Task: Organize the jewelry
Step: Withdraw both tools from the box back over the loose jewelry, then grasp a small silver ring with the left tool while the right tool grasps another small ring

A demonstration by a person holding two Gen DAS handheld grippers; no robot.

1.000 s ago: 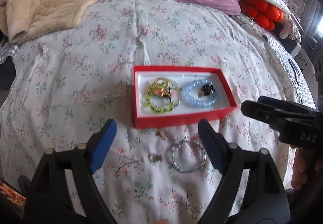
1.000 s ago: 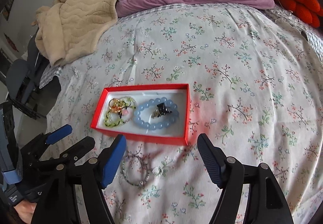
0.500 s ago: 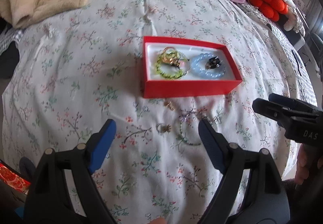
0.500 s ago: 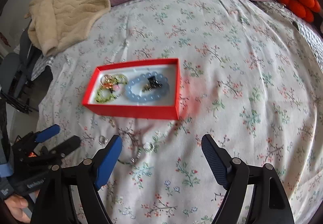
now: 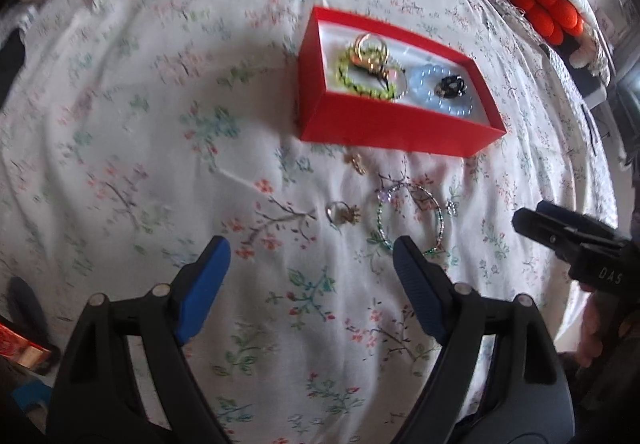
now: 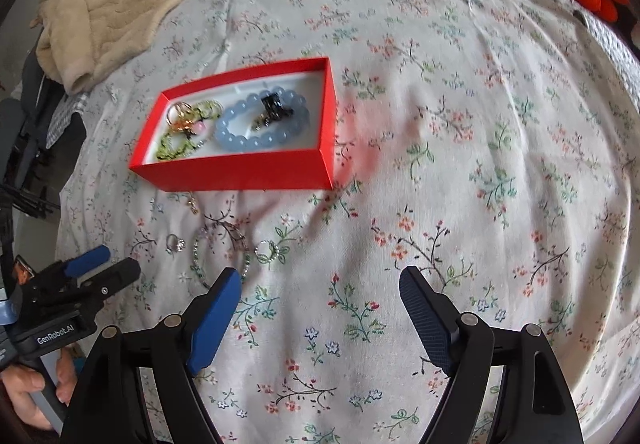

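Both the left tongs (image 5: 306, 268) and the right tongs (image 6: 320, 298) stand apart and empty over the bed (image 6: 460, 115). The loose beaded bracelet (image 5: 410, 215) and small rings (image 5: 342, 212) lie just near of the red box (image 6: 240, 167). These thin pieces could sink into the soft sheet and slip the pads, or snag. The floral print camouflages them, blur hides detail, and one pad covers the bracelet's near edge.
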